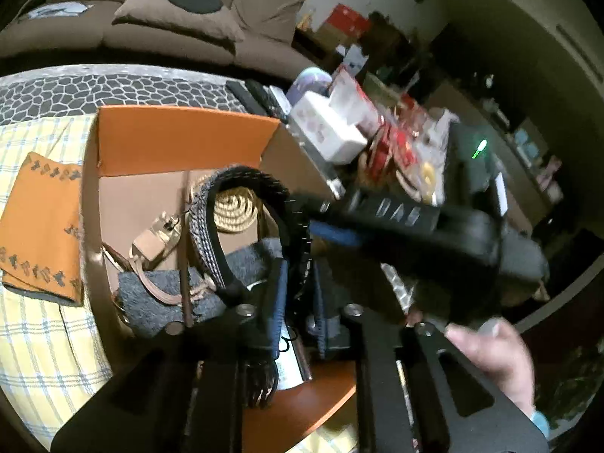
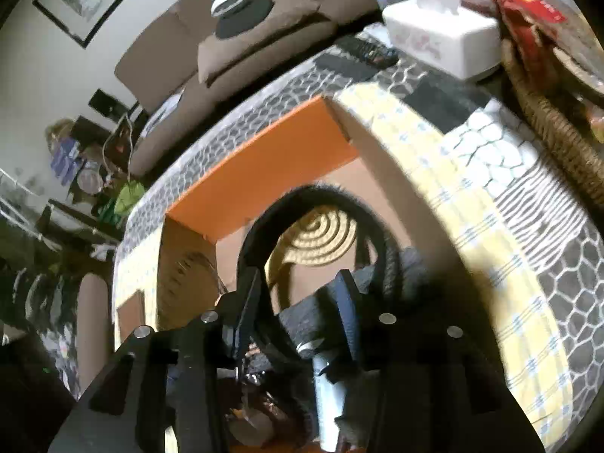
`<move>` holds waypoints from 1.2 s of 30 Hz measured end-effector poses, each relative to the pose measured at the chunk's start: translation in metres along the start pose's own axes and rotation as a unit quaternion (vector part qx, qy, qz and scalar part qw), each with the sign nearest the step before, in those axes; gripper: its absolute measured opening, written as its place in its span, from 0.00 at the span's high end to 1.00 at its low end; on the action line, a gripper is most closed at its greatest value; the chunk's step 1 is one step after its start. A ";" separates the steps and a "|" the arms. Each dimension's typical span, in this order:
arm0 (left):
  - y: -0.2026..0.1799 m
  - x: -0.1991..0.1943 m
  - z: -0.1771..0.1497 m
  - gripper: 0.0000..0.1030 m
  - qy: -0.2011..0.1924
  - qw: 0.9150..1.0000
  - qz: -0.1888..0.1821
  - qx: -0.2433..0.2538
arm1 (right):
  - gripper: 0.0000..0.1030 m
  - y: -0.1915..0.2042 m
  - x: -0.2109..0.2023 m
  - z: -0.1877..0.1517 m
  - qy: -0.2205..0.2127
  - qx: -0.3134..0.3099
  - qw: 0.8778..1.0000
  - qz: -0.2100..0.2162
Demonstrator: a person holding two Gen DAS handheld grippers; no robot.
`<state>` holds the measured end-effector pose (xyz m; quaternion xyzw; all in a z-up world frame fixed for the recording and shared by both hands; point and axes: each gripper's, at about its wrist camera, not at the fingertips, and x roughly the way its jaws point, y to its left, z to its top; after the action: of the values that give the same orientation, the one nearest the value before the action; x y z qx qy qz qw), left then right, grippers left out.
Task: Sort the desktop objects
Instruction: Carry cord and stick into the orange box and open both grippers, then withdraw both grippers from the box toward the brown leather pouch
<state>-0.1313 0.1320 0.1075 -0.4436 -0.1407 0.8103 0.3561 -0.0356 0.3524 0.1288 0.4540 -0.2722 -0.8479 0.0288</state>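
An open orange cardboard box (image 1: 181, 139) (image 2: 264, 166) holds a coiled rope coaster (image 1: 236, 211) (image 2: 321, 238), a beige strappy piece (image 1: 154, 238) and grey felt (image 1: 158, 294). A black toothed headband (image 1: 241, 173) (image 2: 313, 192) arches over the box. My left gripper (image 1: 300, 298) stands a narrow gap apart, with the band's right end between its blue pads and no clear press on it. My right gripper (image 2: 298, 298) is open wide, the band's left end lying by its left finger. Its black housing (image 1: 415, 222) crosses the left wrist view, with a hand (image 1: 494, 362) below.
An orange patterned cloth (image 1: 37, 226) lies left of the box on yellow checked fabric. Behind the box are remotes (image 1: 256, 94), a white tissue box (image 1: 328, 132) (image 2: 441, 37), red snack packets (image 1: 392, 143) and a wicker basket (image 2: 558, 139). A brown sofa stands beyond.
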 end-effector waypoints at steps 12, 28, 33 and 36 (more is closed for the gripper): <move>0.006 -0.021 0.001 0.26 -0.012 0.999 0.006 -0.035 | 0.40 0.006 -0.018 0.007 -0.033 -0.023 0.999 -0.030; 0.040 -0.077 0.014 0.00 -0.064 0.995 0.063 -0.046 | 0.13 0.031 -0.021 0.006 -0.050 -0.065 0.995 -0.061; 0.058 -0.092 0.011 0.00 -0.069 0.993 0.085 -0.053 | 0.01 0.058 -0.011 -0.003 -0.038 -0.090 0.994 -0.052; 0.070 -0.103 0.009 0.00 -0.071 0.991 0.097 -0.058 | 0.00 0.075 -0.003 -0.009 -0.031 -0.105 0.993 -0.048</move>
<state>-0.1344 0.0109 0.1385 -0.4162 -0.1693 0.8610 0.2385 -0.0414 0.2852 0.1636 0.4348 -0.1601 -0.8857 0.0275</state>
